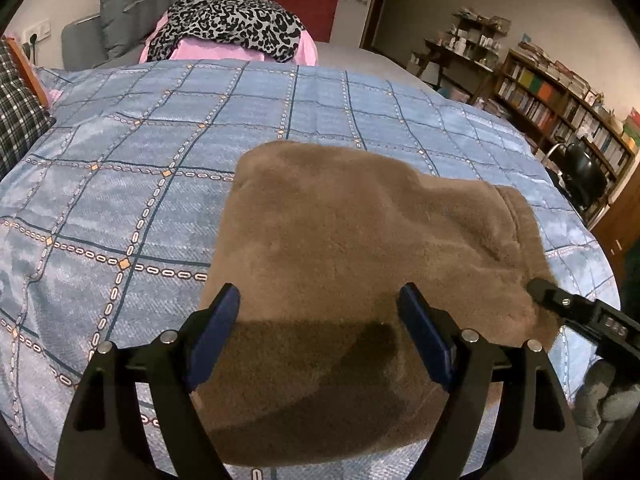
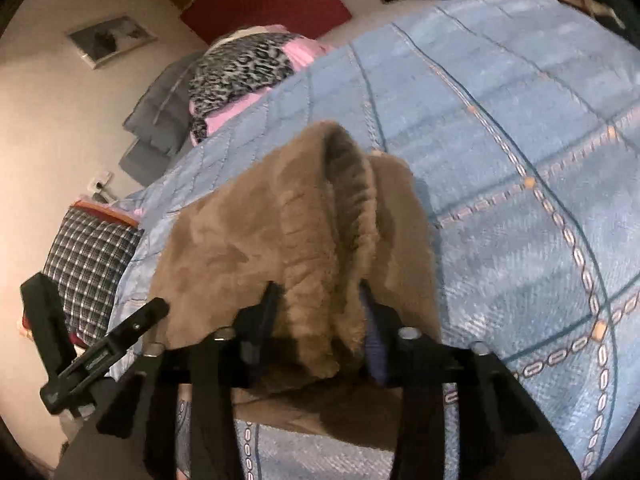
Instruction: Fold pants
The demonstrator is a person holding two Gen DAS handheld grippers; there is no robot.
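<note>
While spread wide, left fingers (image 1: 320,332) over brown pants (image 1: 360,240); right fingers (image 2: 320,320) gripping its fold

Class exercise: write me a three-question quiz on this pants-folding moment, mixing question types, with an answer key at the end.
1. True or false: the left hand-held gripper is clamped shut on the brown fleece pants.
2. Multiple choice: the pants lie on A) a bare wooden floor, B) a blue checked bedspread, C) a desk.
3. Fill in: the right hand-held gripper has a bunched fold of the ______ between its fingers.

Key: 1 false, its jaws stand wide open above the fabric. 2 B. 3 pants.
</note>
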